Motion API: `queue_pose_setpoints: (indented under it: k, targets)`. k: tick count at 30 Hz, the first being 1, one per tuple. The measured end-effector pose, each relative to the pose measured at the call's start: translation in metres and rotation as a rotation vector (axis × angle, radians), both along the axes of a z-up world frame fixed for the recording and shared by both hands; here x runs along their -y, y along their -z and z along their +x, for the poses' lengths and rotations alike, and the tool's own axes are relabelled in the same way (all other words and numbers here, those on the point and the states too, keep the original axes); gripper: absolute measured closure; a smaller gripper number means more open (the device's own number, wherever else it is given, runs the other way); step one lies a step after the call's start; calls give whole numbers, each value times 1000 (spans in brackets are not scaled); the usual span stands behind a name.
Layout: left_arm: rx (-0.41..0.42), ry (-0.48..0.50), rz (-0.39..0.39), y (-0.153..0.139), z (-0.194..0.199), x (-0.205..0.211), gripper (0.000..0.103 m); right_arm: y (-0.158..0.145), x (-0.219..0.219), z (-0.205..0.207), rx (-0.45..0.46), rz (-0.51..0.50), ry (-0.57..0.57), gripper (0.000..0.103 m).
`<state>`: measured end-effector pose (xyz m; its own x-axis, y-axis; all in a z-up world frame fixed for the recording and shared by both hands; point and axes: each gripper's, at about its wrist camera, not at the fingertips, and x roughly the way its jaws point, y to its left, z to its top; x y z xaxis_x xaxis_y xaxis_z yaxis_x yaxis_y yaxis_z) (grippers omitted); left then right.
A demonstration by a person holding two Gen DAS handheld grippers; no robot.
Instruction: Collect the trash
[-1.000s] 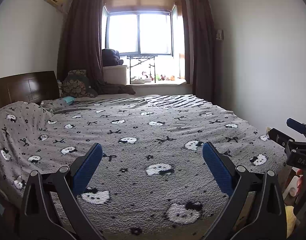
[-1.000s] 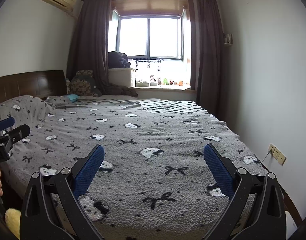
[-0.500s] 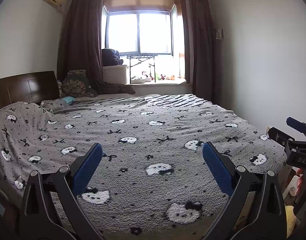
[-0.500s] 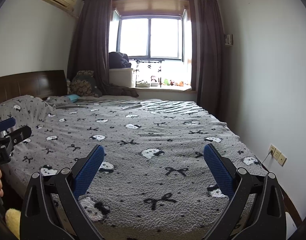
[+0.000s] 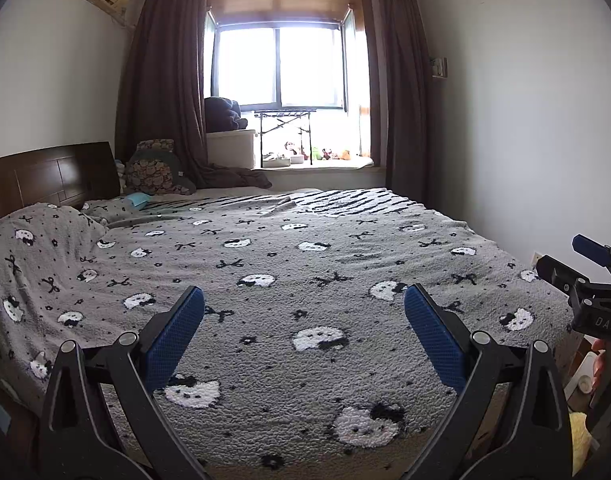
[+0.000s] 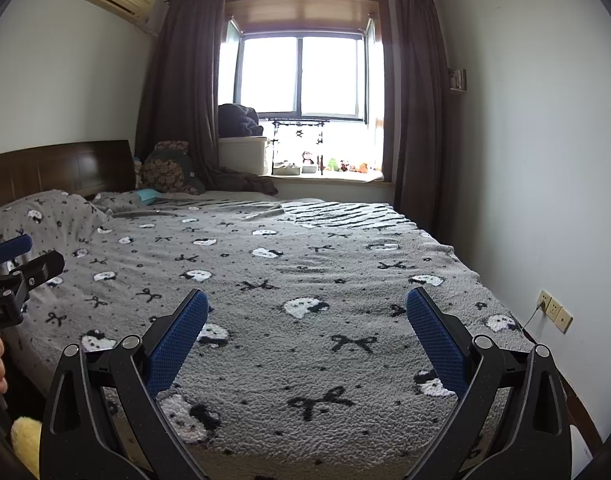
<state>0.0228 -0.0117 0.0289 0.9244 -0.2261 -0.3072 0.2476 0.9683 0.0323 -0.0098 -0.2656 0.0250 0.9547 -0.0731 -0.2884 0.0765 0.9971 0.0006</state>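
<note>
Right, I've got left hand-held gripper (image 5: 304, 338) & right hand-held gripper (image 6: 307, 338) both spread wide, empty, over bed (image 5: 305, 264) w/ cat-print blanket.

The right gripper (image 6: 305, 334) was spread wide with nothing between its blue pads (image 6: 177, 340), held above the grey patterned blanket (image 6: 305, 280). The left gripper (image 6: 13, 264) showed at the left edge, beside the wooden headboard (image 6: 57, 168).
</note>
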Motion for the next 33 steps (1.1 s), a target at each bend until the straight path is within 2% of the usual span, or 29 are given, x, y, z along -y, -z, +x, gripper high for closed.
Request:
queue_pose_setpoints:
  k: [18,21,33]
  targets:
    - [14,-31,-1,-5,-1,-3,8,2,0,1,-5,0,-2,3]
    - [15,-65,13,-5,0,-2,8,3,0,1,-4,2,-2,3]
    - [-9,-71,8,-3,4,-2,8,4,0,2,-13,2,-1,3]
